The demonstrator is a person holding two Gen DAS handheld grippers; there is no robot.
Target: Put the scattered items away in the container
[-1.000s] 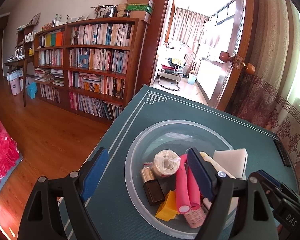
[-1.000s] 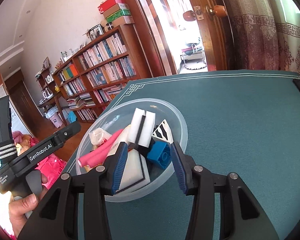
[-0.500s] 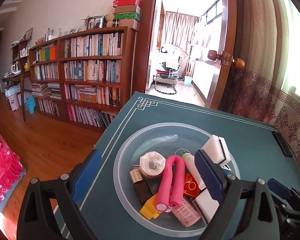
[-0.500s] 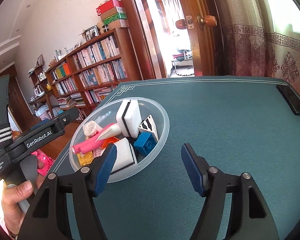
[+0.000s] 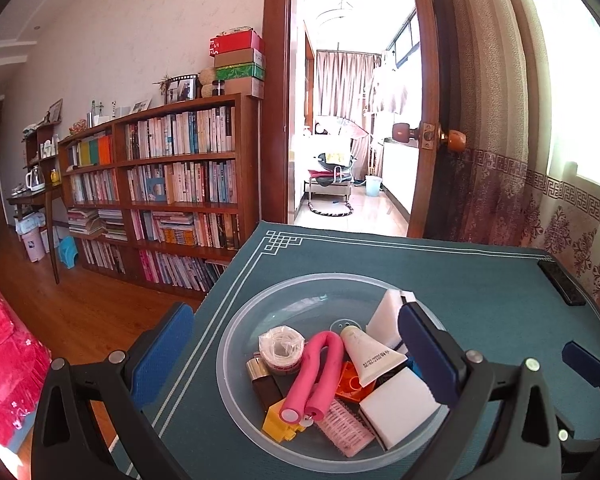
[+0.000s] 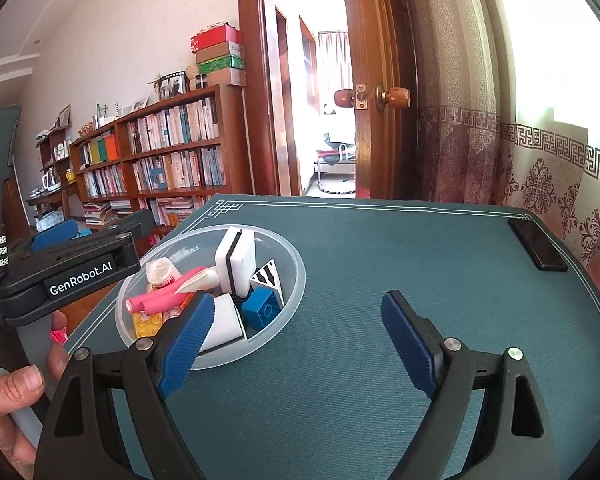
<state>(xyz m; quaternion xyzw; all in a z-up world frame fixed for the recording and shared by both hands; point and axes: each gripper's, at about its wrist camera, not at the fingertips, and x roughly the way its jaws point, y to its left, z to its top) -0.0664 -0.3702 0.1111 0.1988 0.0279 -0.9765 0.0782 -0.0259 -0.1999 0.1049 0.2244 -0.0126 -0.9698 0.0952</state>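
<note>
Spreading under both claws, the teal cloth-covered bench point(image 6: 380, 264) carries a clear round plastic bowl point(image 5: 240, 344) — directly below the left claw point(image 5: 296, 354), ahead-left of the right claw point(image 6: 300, 334). Both claws gape wide, gripping nothing. Inside the bowl lie white sponge blocks point(image 5: 396, 404), a bent pink foam roller point(image 5: 324, 372), a white tube point(image 5: 370, 356) and a blue toy brick point(image 6: 262, 310). Off to the right claw's far right sits a flat black device point(image 6: 538, 246).
</note>
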